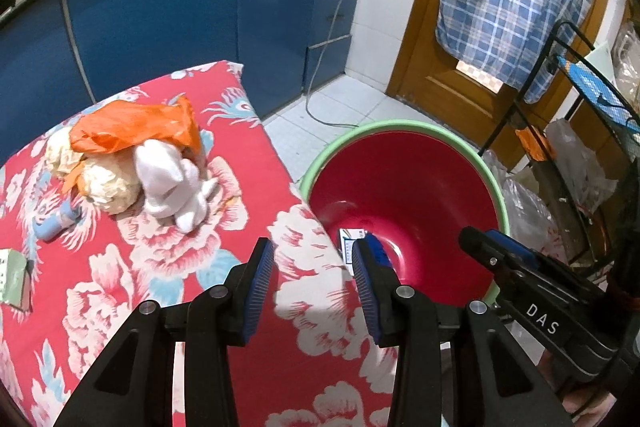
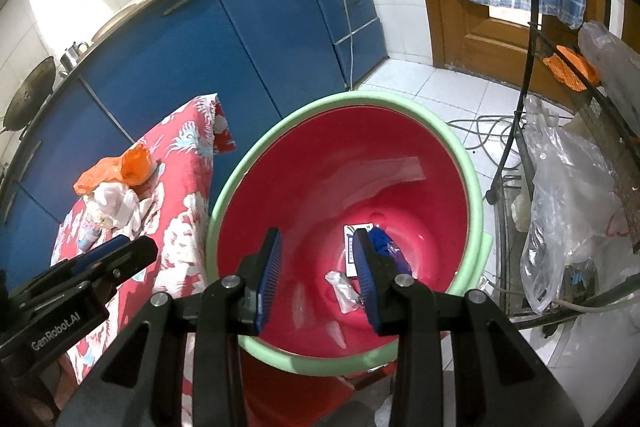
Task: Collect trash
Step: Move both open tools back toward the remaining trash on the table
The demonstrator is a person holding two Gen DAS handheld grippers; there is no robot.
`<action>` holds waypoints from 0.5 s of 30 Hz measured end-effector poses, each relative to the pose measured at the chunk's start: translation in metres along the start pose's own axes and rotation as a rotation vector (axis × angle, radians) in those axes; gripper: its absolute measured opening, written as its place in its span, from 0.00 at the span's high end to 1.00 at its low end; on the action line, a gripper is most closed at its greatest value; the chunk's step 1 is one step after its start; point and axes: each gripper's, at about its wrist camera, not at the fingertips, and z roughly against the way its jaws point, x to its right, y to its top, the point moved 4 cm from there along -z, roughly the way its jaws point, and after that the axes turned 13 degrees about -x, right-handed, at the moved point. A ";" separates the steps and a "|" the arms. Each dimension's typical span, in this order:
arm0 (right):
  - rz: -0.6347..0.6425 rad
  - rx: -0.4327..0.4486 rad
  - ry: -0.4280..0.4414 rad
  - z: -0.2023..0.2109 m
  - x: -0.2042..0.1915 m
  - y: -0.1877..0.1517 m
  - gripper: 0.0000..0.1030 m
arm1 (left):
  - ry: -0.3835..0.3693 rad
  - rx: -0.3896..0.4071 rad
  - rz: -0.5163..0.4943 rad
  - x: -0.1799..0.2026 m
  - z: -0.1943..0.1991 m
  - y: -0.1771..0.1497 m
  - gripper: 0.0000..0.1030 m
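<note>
- The right gripper hangs over the bin, jaws apart and empty; a box, a blue scrap and a clear wrapper lie at the bottom.
- The left gripper is spread wide, holding nothing, above the cloth near its edge.
- The remaining trash, an orange bag, paper wads and white tissue, is piled well apart from both grippers.
- Risk: the pile is loose, so a pinch could lift one piece and scatter the rest.
- Risk: pads could snag the cloth and drag it.
- Risk: light tissue could slip off on the way and miss the bin.
</note>
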 end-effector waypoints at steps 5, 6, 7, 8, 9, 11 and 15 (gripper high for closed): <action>0.022 0.003 0.004 0.003 -0.011 -0.001 0.62 | 0.009 0.015 0.027 -0.013 0.007 -0.003 0.59; 0.027 0.003 0.006 0.004 -0.013 -0.001 0.62 | 0.012 0.018 0.033 -0.016 0.009 -0.003 0.59; 0.033 0.002 0.007 0.004 -0.016 -0.001 0.62 | 0.016 0.022 0.039 -0.019 0.010 -0.004 0.59; 0.039 0.000 0.009 0.004 -0.020 -0.001 0.62 | 0.018 0.025 0.046 -0.023 0.011 -0.005 0.59; 0.044 -0.001 0.010 0.004 -0.022 0.000 0.62 | 0.019 0.027 0.051 -0.026 0.012 -0.005 0.59; 0.057 -0.002 0.010 0.004 -0.028 -0.001 0.62 | 0.024 0.032 0.068 -0.035 0.015 -0.006 0.59; 0.082 -0.006 0.016 0.002 -0.041 -0.001 0.62 | 0.036 0.041 0.104 -0.054 0.019 -0.009 0.59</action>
